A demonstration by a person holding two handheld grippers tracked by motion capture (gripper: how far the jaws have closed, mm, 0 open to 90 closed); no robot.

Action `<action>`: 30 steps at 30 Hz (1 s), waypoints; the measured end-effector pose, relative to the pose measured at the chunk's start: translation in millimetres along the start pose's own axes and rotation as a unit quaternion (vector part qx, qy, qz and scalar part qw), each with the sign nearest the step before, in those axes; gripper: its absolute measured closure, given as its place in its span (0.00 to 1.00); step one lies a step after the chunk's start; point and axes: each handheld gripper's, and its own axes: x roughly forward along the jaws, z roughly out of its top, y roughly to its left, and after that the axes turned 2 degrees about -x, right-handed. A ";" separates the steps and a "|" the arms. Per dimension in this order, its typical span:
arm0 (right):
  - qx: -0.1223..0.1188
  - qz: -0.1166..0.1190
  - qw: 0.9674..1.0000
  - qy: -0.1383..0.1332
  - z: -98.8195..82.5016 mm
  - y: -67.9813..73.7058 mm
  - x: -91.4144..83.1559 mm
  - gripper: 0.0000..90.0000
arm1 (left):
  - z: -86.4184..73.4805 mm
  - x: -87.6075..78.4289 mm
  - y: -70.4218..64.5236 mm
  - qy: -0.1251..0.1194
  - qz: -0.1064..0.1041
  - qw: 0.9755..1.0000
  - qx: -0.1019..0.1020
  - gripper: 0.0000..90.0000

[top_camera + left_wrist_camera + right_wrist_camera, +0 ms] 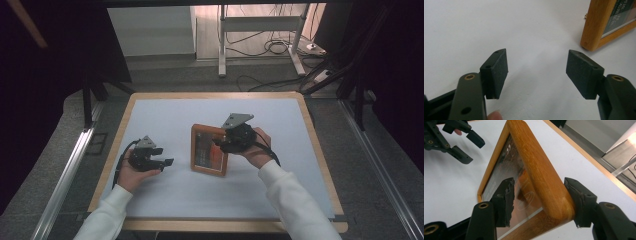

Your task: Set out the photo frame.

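A wooden picture frame (pixel 207 150) with a reddish print behind glass stands on edge near the middle of the white table (pixel 160 112). My right gripper (pixel 220 142) is shut on the picture frame (pixel 536 167) at its right side, one pad on the glass face and the other on the back, as the right gripper view (pixel 539 200) shows. My left gripper (pixel 167 162) hovers low to the left of the frame, jaws open and empty (pixel 537 72). A corner of the frame (pixel 596 25) lies ahead of it to the right. The left gripper (pixel 467 146) also appears beyond the frame.
The table has a wooden rim (pixel 320 150). Beyond its far edge a metal stand (pixel 260 30) and loose cables (pixel 275 47) sit on the floor. Aluminium rails (pixel 65 175) run along both sides. Bare white surface lies around both grippers.
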 end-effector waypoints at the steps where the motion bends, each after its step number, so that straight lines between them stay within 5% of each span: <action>1: 0.003 -0.002 1.000 -0.001 -0.3 -0.1 0.6 0.47 | -0.1 0.0 0.2 0.000 0.000 1.000 0.000 0.37; 17: 0.041 -0.016 0.999 -0.007 -6.7 -3.3 2.3 0.33 | -0.4 -0.1 1.1 -0.003 0.001 1.000 -0.001 0.37; 30: 0.092 -0.011 0.996 -0.013 -28.5 0.5 -9.8 0.25 | 0.0 -0.5 0.6 -0.003 0.000 1.000 0.000 0.37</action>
